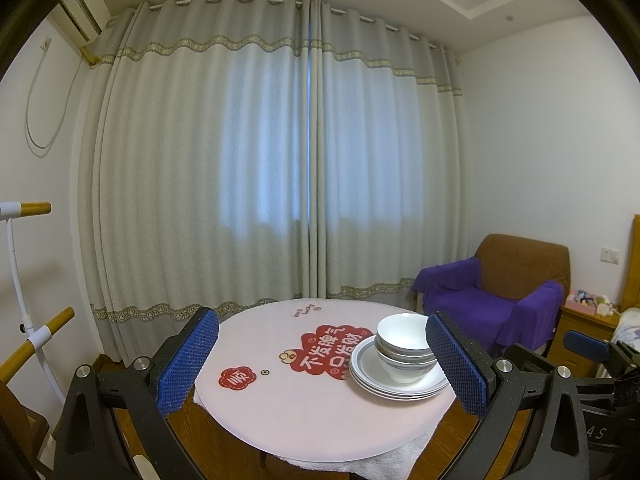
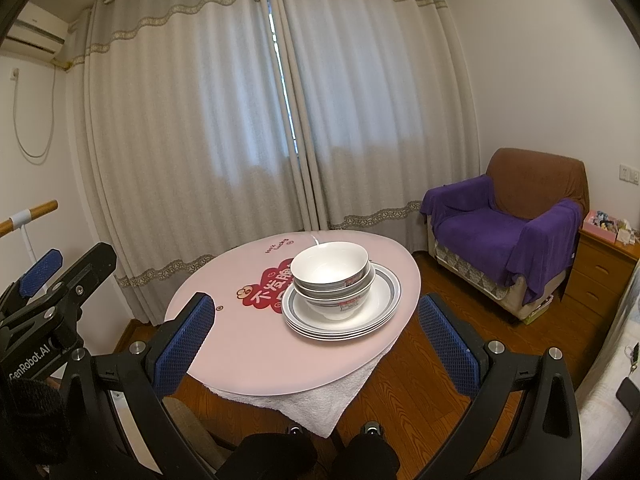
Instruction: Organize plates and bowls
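A stack of white bowls (image 1: pixel 405 347) with grey rims sits on a stack of white plates (image 1: pixel 416 385) at the right side of the round pink table (image 1: pixel 304 408). The right wrist view shows the same bowls (image 2: pixel 331 276) nested on the plates (image 2: pixel 372 312) near the table's (image 2: pixel 256 356) far right. My left gripper (image 1: pixel 322 364) is open and empty, held back from the table's near edge. My right gripper (image 2: pixel 316 344) is open and empty, also short of the table.
A white towel (image 2: pixel 320 404) hangs under the table's near edge. An armchair with a purple throw (image 2: pixel 508 232) stands at the right, a wooden cabinet (image 2: pixel 600 276) beside it. Curtains (image 2: pixel 280 120) cover the far wall. A white rack with wooden pegs (image 1: pixel 24 280) stands at the left.
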{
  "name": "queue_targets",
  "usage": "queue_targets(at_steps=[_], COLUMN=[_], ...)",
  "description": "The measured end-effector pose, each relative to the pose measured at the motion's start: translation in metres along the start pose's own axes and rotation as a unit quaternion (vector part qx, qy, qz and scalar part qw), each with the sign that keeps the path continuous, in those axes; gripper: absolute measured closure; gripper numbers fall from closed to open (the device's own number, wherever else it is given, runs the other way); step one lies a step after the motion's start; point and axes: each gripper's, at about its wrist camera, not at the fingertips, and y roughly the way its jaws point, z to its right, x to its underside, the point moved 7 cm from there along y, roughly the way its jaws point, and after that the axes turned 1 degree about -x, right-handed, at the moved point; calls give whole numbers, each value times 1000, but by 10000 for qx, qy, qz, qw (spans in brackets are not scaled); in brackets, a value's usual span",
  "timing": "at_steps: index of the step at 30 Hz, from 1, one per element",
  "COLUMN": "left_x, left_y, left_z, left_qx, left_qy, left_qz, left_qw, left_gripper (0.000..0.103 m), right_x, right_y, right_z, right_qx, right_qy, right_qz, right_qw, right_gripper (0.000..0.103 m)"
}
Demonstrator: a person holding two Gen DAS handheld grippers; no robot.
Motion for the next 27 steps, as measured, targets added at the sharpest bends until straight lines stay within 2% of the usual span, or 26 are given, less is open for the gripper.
queue_targets(at_steps=[27], left_x=[0], left_y=[-2], left_z=[2], left_qx=[4], left_qy=[37], left_qz=[48], left_qw=[10000], left_gripper=[1], right_x=[1], right_y=[-5], right_z=[-2], right_qx=[-6], right_qy=[36], right_qz=[22], right_qw=[10000], right_gripper=[0])
